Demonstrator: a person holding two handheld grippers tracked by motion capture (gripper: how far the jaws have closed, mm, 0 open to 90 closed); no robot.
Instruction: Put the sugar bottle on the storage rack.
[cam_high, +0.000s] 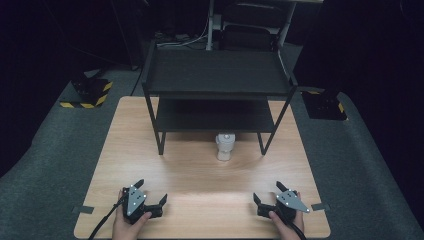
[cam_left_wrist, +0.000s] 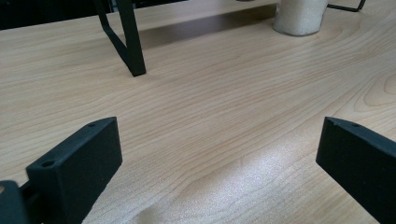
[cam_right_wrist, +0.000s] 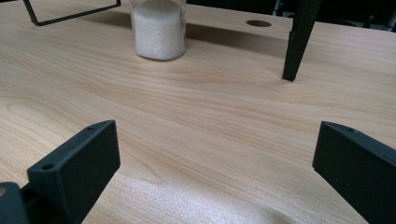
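A small clear jar of white grains with a pale lid stands on the wooden table, just in front of the black two-tier shelf rack. The jar shows at the top right of the left gripper view, and the jar stands at the top left of the right gripper view. My left gripper rests near the table's front left, held by a hand, jaws wide apart with nothing between them. My right gripper rests at the front right, open too and holding nothing.
The rack's black legs stand on the table on either side of the jar. A round hole is cut in the tabletop beyond the right leg. Grey carpet surrounds the table, with black bases striped in yellow on the floor.
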